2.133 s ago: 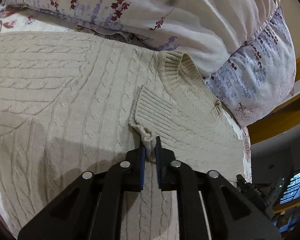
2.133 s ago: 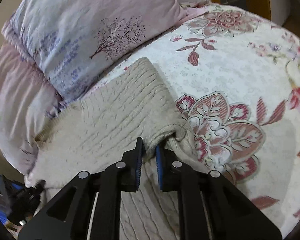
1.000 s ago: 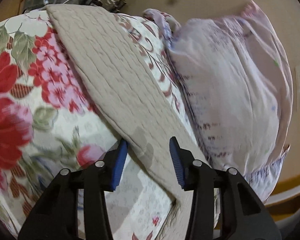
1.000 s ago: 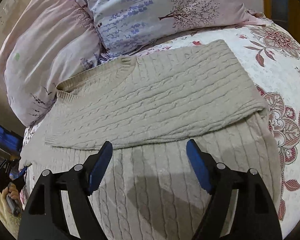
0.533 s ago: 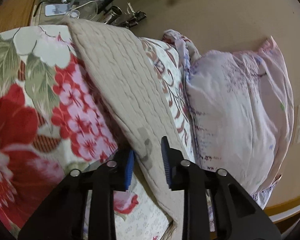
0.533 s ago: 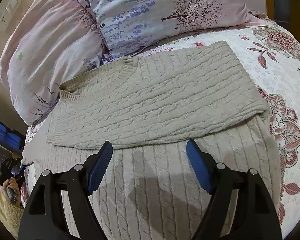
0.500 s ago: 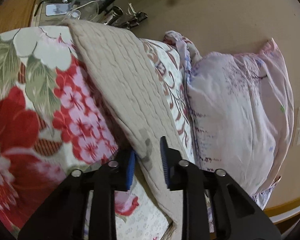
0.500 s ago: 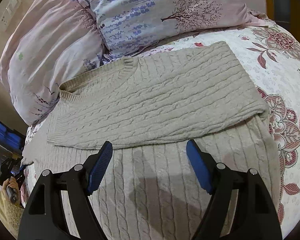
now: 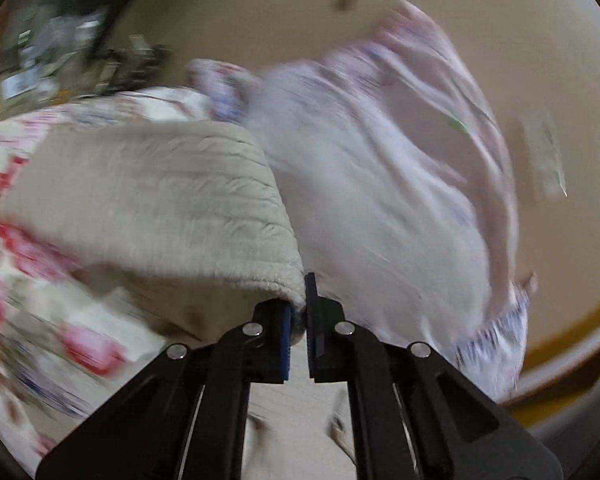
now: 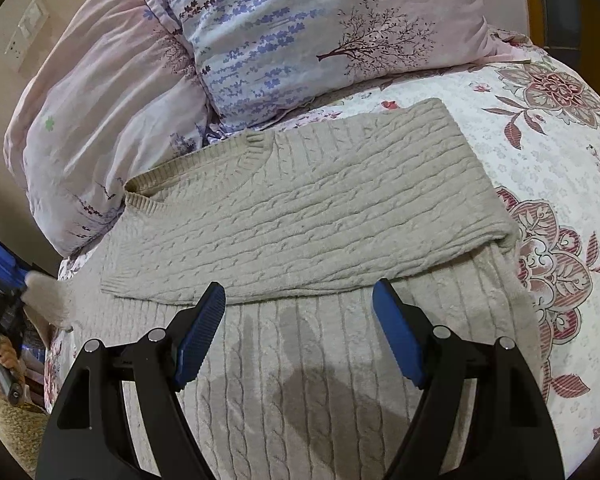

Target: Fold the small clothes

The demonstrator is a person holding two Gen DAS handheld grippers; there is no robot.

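Matt cable-knit wool sweater (image 10: 300,208) on smooth printed cotton bedspread (image 10: 548,148).

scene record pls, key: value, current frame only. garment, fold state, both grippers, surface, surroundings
garment: beige cable-knit sweater
fold state: one side folded across the body, collar toward the pillows
left gripper: shut on a sweater edge, lifted off the bed; view motion-blurred
right gripper: open, above the sweater body, holding nothing
surface: white bedspread with red floral print
surroundings: pink pillow, lavender-print pillow
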